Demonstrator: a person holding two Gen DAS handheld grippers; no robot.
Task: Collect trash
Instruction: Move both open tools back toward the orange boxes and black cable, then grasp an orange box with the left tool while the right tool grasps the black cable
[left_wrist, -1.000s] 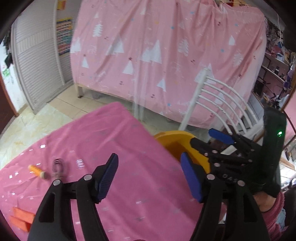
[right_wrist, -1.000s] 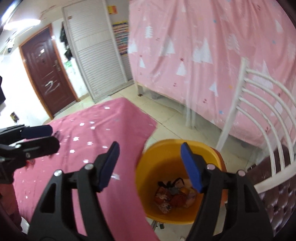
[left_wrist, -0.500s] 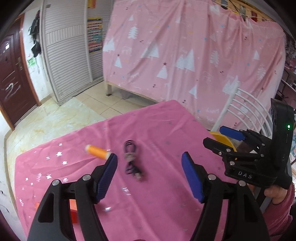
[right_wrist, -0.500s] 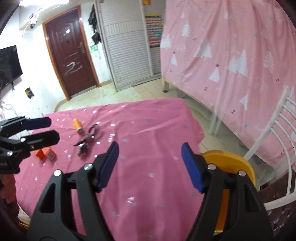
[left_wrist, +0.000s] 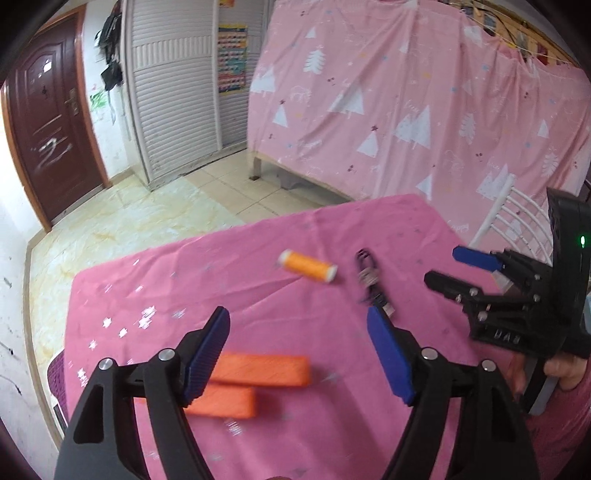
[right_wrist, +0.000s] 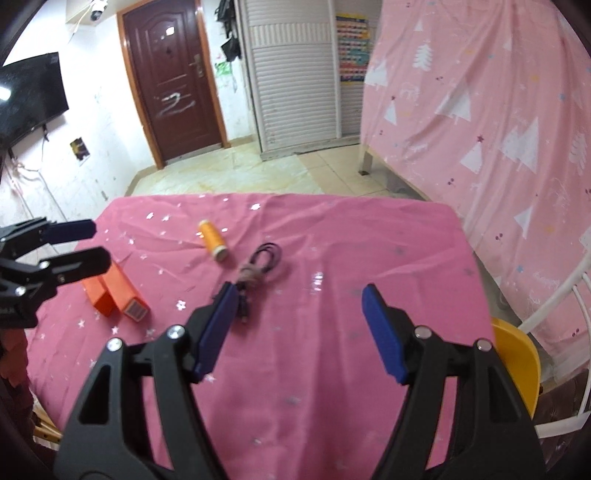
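Now both views have swung from the yellow bin (right_wrist: 517, 358) to the desk (right_wrist: 332, 350); left gripper (left_wrist: 299, 354) jaws are opening, empty, above the orange boxes (left_wrist: 258, 369), right gripper (right_wrist: 299, 328) jaws wide, empty: next pickup begins.

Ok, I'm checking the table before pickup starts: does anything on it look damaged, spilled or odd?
Nothing looks spilled or broken. The orange thread spool lies on its side, the black cable is loosely bundled beside it, and two orange boxes lie side by side on the pink tablecloth. The cloth is only creased. Both grippers are empty.
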